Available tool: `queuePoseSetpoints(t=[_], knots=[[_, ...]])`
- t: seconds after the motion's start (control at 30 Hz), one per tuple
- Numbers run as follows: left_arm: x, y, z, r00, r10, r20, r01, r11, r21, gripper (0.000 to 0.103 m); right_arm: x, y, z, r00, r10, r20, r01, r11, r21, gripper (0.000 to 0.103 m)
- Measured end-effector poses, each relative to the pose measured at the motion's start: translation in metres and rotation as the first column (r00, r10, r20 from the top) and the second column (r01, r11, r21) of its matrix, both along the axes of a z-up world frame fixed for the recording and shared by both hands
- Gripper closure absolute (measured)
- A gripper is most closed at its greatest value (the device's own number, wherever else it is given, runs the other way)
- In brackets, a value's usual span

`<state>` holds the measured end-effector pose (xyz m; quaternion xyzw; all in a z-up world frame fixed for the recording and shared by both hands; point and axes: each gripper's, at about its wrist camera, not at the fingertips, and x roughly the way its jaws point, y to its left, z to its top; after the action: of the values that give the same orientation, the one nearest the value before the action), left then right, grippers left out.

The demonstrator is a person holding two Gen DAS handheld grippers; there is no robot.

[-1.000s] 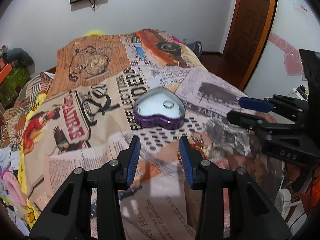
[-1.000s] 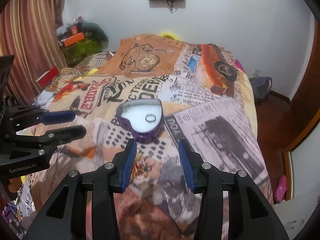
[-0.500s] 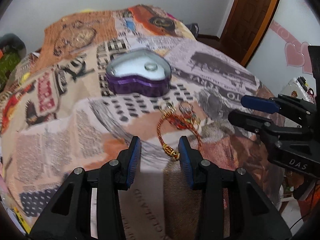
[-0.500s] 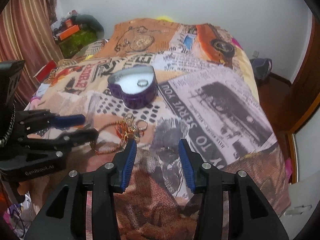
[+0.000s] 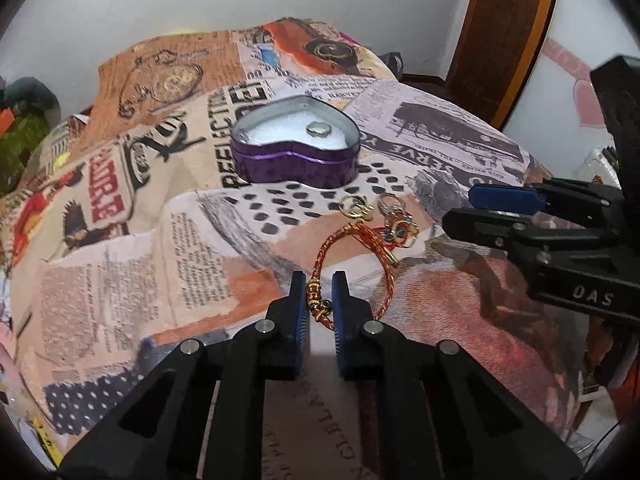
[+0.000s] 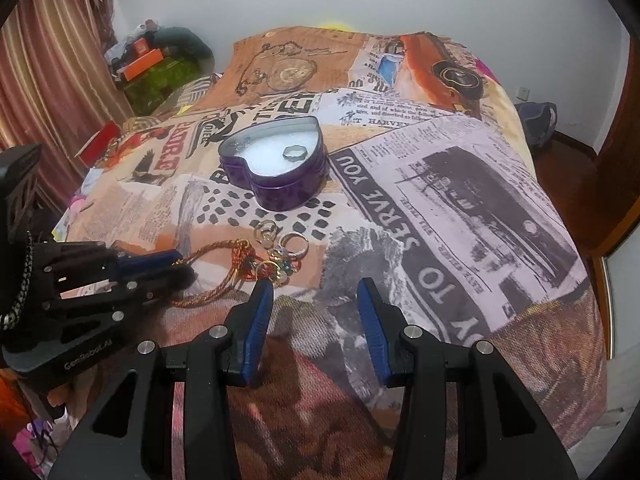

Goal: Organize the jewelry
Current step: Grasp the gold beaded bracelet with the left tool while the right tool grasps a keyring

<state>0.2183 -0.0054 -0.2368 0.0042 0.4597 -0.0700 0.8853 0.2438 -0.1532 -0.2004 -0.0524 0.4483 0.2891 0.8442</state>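
A purple heart-shaped tin [image 5: 294, 160] stands open on the printed bedspread, with a silver ring [image 5: 319, 129] on its white lining; it also shows in the right wrist view [image 6: 276, 176]. In front of it lies a red-and-gold cord bracelet [image 5: 352, 248] beside several small gold rings [image 5: 354, 206]. My left gripper [image 5: 320, 294] is shut on the bracelet's gold-beaded end. My right gripper [image 6: 316, 300] is open and empty, just right of the jewelry pile [image 6: 276, 252]. The left gripper's fingers [image 6: 152, 260] show at the left of the right wrist view, on the bracelet [image 6: 212, 276].
The bedspread [image 6: 460, 200] drops off at its front and right edges. A wooden door [image 5: 512, 28] stands at the far right. Boxes and clutter [image 6: 152, 60] lie by the striped curtain [image 6: 52, 60] at the far left.
My left gripper has moved forward and closed its fingers on the bracelet's beaded end. My right gripper has moved closer to the jewelry pile and stays open.
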Motion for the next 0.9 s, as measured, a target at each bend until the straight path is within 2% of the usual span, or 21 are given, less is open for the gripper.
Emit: queuePoseSetpoints(t=[0.23, 0.37, 0.53, 0.77, 0.9], knots=[[0.004, 0.024, 0.011, 0.997, 0.057, 0.046, -0.056, 0.998, -0.028, 0.092, 0.017, 0.011, -0.002, 1.0, -0.016, -0.004, 0.016, 1.0, 0.014, 0.063], [0.007, 0.029, 0.005, 0.998, 0.062, 0.029, -0.061, 0.997, -0.04, 0.092, 0.023, 0.02, -0.005, 1.0, -0.011, -0.014, 0.011, 1.0, 0.018, 0.063], [0.009, 0.026, -0.002, 0.999, 0.051, 0.01, -0.05, 0.998, -0.04, 0.092, 0.019, 0.028, -0.012, 1.0, 0.008, -0.008, -0.008, 1.0, -0.021, 0.064], [0.009, 0.025, 0.003, 0.999, 0.048, 0.017, -0.048, 0.999, -0.012, 0.092, 0.024, 0.014, -0.01, 0.999, -0.026, 0.019, 0.027, 0.999, -0.044, 0.076], [0.002, 0.025, 0.009, 0.999, 0.041, 0.028, -0.04, 0.999, -0.004, 0.092, 0.028, 0.012, -0.008, 1.0, -0.018, 0.02, 0.019, 0.999, -0.048, 0.078]])
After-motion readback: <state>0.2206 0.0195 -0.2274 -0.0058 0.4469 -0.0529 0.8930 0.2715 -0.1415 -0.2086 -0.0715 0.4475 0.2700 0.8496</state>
